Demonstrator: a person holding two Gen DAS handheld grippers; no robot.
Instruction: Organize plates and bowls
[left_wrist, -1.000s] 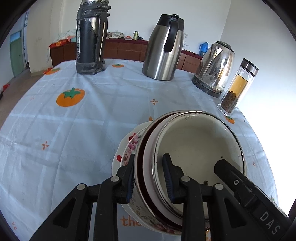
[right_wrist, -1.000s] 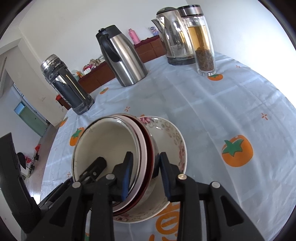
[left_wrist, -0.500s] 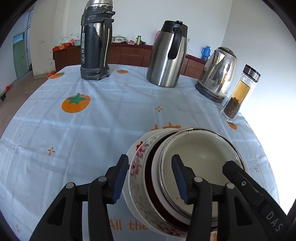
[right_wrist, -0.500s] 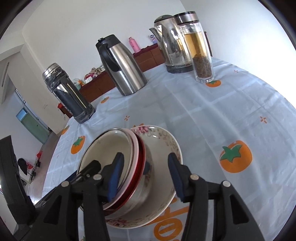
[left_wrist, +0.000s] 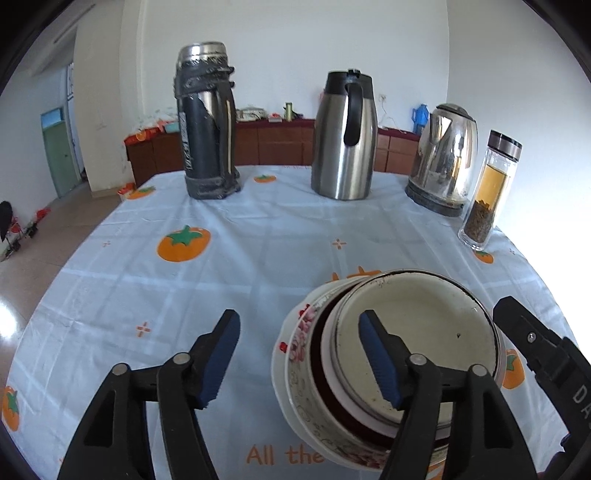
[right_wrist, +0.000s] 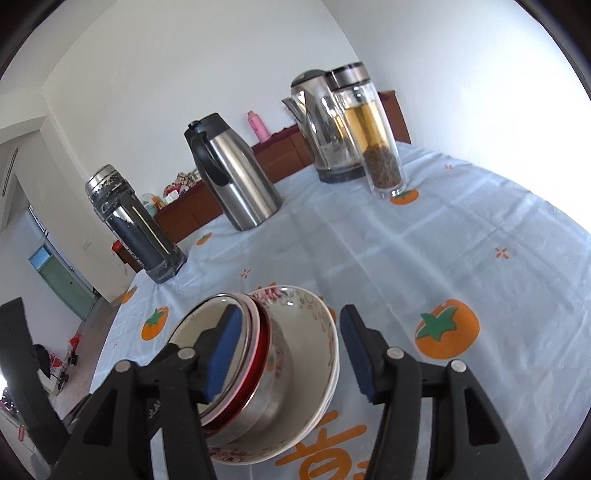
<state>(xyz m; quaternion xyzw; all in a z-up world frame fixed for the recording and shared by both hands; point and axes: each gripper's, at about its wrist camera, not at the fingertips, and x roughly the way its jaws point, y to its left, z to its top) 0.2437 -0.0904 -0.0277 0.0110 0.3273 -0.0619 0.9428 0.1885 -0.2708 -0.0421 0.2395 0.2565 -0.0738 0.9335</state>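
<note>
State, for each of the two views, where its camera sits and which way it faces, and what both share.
Left wrist: on the left gripper, jaws opening astride the left rim of the stacked bowls, facing the vessels at the table's far edge.
Right wrist: on the right gripper, jaws opening astride the stack's right rim, angled leftward.
Shared: stack, steel jug, tomato-print cloth.

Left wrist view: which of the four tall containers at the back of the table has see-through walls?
The glass bottle at the far right: amber liquid and dark leaves show through it. The black flask, steel jug and kettle are opaque.
</note>
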